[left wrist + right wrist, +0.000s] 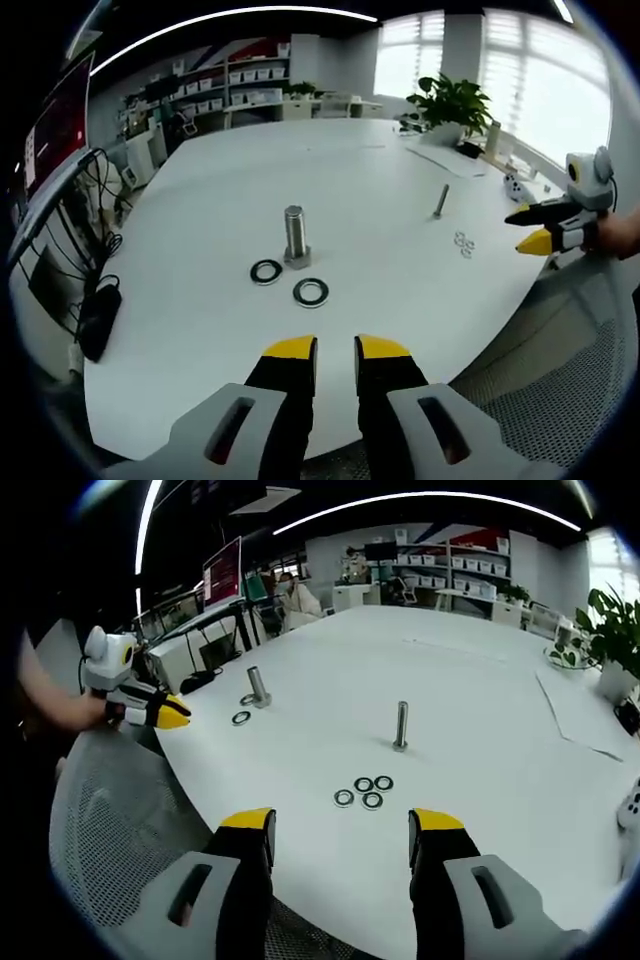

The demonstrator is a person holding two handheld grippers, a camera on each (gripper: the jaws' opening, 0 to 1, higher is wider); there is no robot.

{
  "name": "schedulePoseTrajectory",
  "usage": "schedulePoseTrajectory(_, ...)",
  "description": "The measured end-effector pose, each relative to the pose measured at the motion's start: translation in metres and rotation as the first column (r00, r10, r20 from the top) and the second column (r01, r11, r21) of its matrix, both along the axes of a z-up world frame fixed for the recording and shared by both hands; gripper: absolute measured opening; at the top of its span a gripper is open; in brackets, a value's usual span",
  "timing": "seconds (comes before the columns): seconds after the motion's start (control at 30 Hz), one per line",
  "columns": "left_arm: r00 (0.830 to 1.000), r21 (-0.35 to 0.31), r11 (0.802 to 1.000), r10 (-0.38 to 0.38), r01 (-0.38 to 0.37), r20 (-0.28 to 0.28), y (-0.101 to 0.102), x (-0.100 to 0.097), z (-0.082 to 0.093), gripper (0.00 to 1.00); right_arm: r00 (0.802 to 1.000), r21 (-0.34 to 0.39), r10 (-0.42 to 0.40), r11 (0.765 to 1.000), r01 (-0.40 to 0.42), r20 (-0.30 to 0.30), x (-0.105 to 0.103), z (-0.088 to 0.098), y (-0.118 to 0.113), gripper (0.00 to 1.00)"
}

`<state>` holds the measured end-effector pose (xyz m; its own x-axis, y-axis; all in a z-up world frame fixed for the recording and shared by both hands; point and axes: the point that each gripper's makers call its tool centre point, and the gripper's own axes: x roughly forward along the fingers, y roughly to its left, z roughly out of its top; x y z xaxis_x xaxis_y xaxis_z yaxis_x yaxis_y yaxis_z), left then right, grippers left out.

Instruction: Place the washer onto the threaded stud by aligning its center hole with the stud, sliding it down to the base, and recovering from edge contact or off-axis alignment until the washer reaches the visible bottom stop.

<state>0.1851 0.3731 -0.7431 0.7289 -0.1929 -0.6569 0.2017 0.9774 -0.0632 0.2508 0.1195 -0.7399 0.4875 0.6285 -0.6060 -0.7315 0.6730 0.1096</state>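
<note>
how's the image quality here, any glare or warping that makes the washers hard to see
Left gripper view: windows are blown out, the white table edge bows from the fisheye, yet the two large washers beside the thick stud read sharp. Right gripper view: dimmer room, ceiling light strip curves; the four small washers near the thin stud stay distinguishable.

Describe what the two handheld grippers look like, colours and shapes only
Both match: the left gripper and right gripper have grey moulded bodies with slotted openings, black jaws and yellow tips. From the side, each carries a white box on top.
</note>
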Motion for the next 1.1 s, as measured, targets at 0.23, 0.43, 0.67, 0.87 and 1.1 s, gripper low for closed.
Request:
schedulePoseTrajectory(0.23,1.000,0.001,1.000,0.006,-0.006,-0.006,0.001,0.000,-0.002,0.13,1.000,0.003,-0.001,1.000,0.001,-0.005,0.000,0.000,0.000,0.56)
schedulePoseTrajectory(0.43,1.000,0.008,1.000,0.005,-0.005,-0.021,0.001,-0.001,-0.004,0.13,1.000,0.010,-0.005,1.000,0.005,-0.007,0.000,0.000,-0.001,0.56)
schedulePoseTrajectory(0.67,0.999,0.015,1.000,0.018,-0.018,-0.039,0.004,-0.003,-0.007,0.13,1.000,0.018,0.002,1.000,-0.001,-0.011,-0.001,0.001,0.001,0.56)
schedulePoseTrajectory(0.87,0.999,0.021,1.000,0.019,-0.018,-0.050,0.006,-0.003,-0.010,0.13,1.000,0.028,0.002,1.000,-0.002,-0.011,-0.001,0.002,0.002,0.55)
schedulePoseTrajectory(1.1,0.998,0.029,0.999,0.017,-0.015,-0.063,0.006,-0.004,-0.011,0.12,1.000,0.034,-0.001,0.999,0.002,-0.021,-0.001,0.002,0.002,0.55)
